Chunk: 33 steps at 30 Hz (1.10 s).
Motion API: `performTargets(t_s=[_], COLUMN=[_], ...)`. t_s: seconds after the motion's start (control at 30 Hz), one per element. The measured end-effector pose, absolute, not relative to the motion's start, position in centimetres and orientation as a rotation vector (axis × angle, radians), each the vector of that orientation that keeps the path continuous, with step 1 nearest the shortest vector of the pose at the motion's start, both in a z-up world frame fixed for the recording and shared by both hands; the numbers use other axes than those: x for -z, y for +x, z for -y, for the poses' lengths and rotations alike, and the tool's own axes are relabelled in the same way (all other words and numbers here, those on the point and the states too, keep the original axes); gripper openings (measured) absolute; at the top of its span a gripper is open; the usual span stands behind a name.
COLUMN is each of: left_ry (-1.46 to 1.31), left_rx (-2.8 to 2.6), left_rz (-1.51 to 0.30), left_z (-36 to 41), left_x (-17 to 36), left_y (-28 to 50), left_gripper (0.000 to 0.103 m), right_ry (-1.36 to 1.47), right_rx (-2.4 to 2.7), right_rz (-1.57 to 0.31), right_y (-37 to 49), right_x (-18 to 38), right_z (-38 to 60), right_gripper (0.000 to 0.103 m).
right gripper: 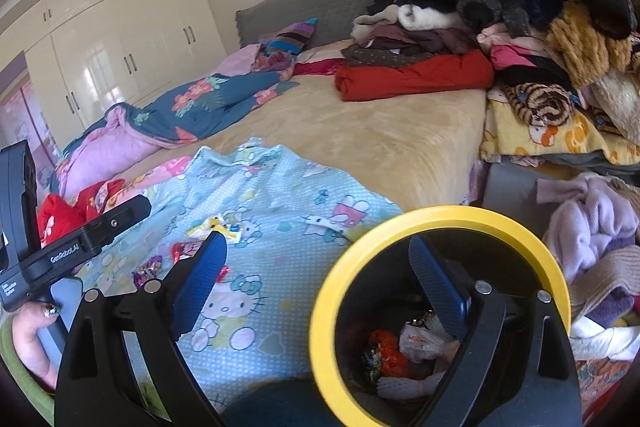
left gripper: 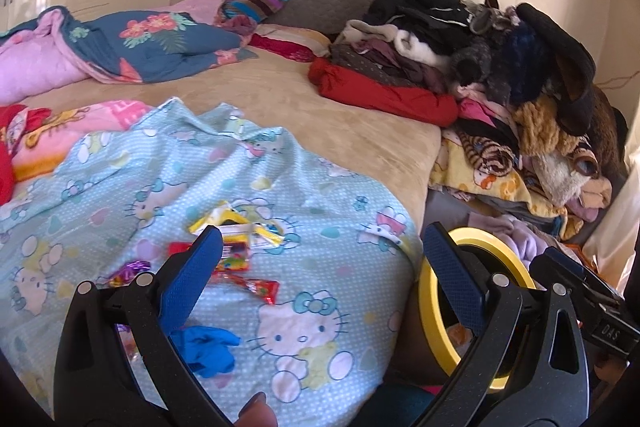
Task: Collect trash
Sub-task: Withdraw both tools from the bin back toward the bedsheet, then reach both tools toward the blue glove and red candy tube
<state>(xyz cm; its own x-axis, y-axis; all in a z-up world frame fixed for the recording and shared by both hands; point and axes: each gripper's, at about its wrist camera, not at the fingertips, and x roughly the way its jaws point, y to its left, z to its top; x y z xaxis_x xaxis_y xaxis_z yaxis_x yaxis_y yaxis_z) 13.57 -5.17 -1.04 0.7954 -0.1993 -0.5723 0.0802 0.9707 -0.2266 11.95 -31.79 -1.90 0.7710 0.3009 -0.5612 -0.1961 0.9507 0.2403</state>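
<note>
A: Bedroom. Beige bed [left gripper: 304, 107], light blue cat-print sheet [left gripper: 280, 219] spread over its near left part. Where is the trash?

B: Loose candy wrappers [left gripper: 240, 243] lie in a cluster on that sheet, near middle: yellow, red and clear ones, plus a purple foil piece [left gripper: 128, 271] further left. A crumpled blue glove [left gripper: 210, 347] lies nearer still, beside the left gripper's [left gripper: 320, 279] left finger.

A: Bin?

B: Black bin with a yellow rim [right gripper: 400, 223], off the near right edge of the bed. In the right wrist view its mouth faces the camera; an orange wrapper [right gripper: 386, 351] and a white bag [right gripper: 424, 343] lie at the bottom.

A: Left jaws?

B: Wide apart, blue pads showing, nothing between them. The wrappers sit just beyond the left fingertip, not touched.

A: Right jaws?

B: Right gripper [right gripper: 320, 267] also stands wide and holds nothing. Its right finger is seen over the bin's opening, its left finger over the sheet.

A: Anything else?

B: A hand [right gripper: 32, 339] with a painted nail grips the left gripper's handle, far left in the right wrist view. Clothes pile [left gripper: 480, 47] far right on the bed, floral duvet [left gripper: 152, 43] far left, white wardrobe [right gripper: 104, 59] behind.
</note>
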Motion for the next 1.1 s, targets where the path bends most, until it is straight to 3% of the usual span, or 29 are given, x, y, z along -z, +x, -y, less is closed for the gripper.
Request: performTargets(t_s=[1.1], left_ry=[-0.317], left_rx=[-0.083], left_rz=[-0.635], left_z=[-7.8], left_x=[3.2], left_y=[11.5], left_gripper=[0.092], right_ry=[0.044], right_rx=[-0.48], right_rz=[-0.717], right_y=[15.7], right_x=[3.7], right_z=[20.2], right_gripper=[0.091])
